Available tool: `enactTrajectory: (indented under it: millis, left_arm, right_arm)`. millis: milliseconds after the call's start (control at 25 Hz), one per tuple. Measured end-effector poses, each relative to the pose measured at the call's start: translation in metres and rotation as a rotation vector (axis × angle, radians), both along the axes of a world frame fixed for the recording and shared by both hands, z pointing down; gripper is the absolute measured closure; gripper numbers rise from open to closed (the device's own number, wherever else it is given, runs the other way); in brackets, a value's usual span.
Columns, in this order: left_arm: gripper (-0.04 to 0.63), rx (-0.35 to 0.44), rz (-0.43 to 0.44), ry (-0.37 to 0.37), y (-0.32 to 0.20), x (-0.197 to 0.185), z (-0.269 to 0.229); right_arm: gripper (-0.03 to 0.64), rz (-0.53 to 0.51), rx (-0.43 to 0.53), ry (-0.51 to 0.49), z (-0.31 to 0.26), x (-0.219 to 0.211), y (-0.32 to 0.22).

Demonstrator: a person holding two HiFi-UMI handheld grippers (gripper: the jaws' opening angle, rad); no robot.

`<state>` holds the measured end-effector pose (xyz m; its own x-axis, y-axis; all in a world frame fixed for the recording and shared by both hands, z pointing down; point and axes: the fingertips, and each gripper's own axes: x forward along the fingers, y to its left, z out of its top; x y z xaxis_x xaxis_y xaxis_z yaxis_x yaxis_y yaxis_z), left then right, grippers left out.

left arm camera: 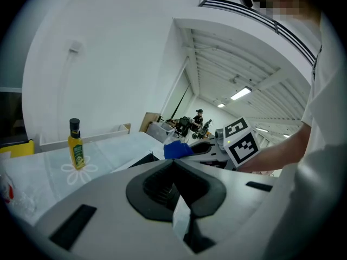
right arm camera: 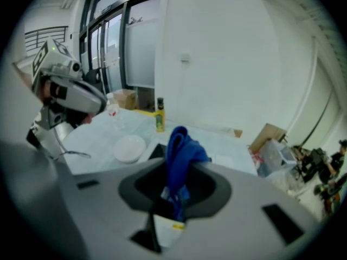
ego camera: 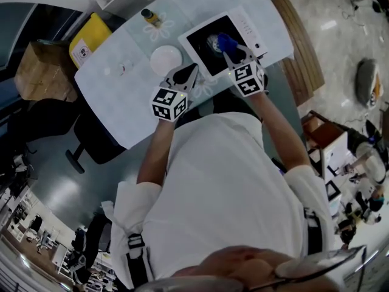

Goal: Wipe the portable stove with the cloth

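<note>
The right gripper (ego camera: pixel 234 53) is shut tight on the blue cloth (right arm camera: pixel 181 148), which sticks up out of its jaws. It holds the cloth over the black top of the stove (ego camera: pixel 203 46), most likely so it can rub there. The left gripper (left arm camera: pixel 174 164) is closed with nothing in it and waits just beside the stove, near the plate (ego camera: pixel 166 59), probably to keep out of the way.
</note>
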<state>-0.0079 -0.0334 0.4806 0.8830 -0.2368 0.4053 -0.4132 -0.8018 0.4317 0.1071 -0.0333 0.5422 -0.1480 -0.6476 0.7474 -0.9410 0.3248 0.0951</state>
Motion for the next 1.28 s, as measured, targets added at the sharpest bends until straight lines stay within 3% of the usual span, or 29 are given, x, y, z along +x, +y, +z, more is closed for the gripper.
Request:
enactTrajectory:
  millis: [320,520,720,1040,1280]
  left_arm:
    - [0.563,0.000,-0.026,-0.014,-0.010,0.055,-0.001]
    - [0.563,0.045,-0.051,-0.043,-0.018,0.083,0.001]
    - [0.563,0.027,-0.052,-0.043,-0.018,0.109,0.001]
    - [0.563,-0.007,-0.045,-0.099,-0.021,0.137,0.018]
    - [0.563,-0.025,-0.049,-0.147,-0.014,0.137,0.029]
  right_arm:
    - [0.511,-0.056,0.003,0.012,0.008,0.071,-0.023]
    - [0.511,-0.094,-0.011,0.025,0.025,0.117,-0.039]
    - [0.511,-0.118,-0.014,0.037,0.038,0.153,-0.055]
    - [0.511,-0.153,-0.024,0.008,0.075,0.198,-0.088]
    - [0.511,-0.169,-0.039,-0.020,0.107,0.215,-0.108]
